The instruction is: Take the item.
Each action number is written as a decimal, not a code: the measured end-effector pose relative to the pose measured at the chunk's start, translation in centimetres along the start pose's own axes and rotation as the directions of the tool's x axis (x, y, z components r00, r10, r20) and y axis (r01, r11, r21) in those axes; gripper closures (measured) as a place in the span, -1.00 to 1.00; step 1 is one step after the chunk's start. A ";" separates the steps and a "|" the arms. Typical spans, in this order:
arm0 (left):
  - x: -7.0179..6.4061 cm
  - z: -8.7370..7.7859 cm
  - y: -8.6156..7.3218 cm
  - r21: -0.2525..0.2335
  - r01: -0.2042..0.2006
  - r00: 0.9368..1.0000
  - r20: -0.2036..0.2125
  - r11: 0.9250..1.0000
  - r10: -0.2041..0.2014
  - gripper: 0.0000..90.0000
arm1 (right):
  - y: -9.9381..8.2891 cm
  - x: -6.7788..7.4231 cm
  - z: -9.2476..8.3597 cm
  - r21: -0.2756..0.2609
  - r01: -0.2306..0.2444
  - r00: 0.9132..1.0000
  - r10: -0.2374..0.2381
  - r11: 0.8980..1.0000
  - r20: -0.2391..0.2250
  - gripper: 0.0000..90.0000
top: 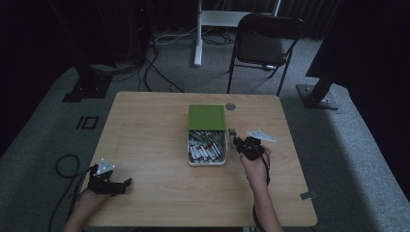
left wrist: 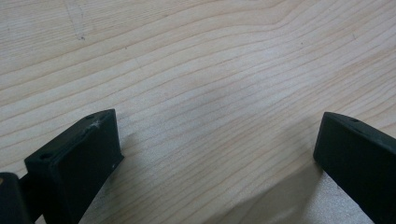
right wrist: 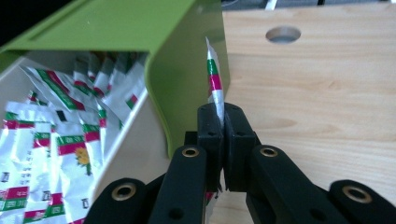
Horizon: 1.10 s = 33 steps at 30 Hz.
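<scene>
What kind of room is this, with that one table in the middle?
Probably a recording studio or lab, not a home: a lone light wooden table on grey carpet, dark curtains around, cables trailing across the floor, and black stand bases beside a folding chair.

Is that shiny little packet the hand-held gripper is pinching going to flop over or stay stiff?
The packet stands edge-up above the right hand-held gripper, so it probably holds its shape when held short. It looks thin and foil-like, so likely very light, maybe slippery. A longer free end might bend.
</scene>
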<state>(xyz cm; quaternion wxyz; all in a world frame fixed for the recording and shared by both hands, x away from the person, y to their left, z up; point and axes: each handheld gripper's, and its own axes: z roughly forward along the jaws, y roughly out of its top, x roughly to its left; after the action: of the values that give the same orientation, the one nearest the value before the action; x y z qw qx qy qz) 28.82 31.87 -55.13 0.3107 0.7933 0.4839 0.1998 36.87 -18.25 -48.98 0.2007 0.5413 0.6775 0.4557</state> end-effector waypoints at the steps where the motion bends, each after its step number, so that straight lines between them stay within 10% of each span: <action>1: 0.0 0.0 0.0 0.000 0.000 1.000 0.000 1.000 0.000 -0.97 | -0.2 0.0 0.3 0.005 -0.009 1.000 0.009 1.000 -0.006 0.95; 33: 0.0 0.0 0.0 0.000 0.002 1.000 0.000 1.000 -0.002 -0.97 | -3.5 -5.4 3.8 0.145 0.016 0.989 -0.036 0.989 0.141 0.36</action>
<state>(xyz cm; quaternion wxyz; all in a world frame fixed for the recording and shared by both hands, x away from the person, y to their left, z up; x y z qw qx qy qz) 28.81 31.86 -55.13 0.3109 0.7927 0.4849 0.1994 39.66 -21.72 -54.99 0.2153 0.5768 0.6993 0.3632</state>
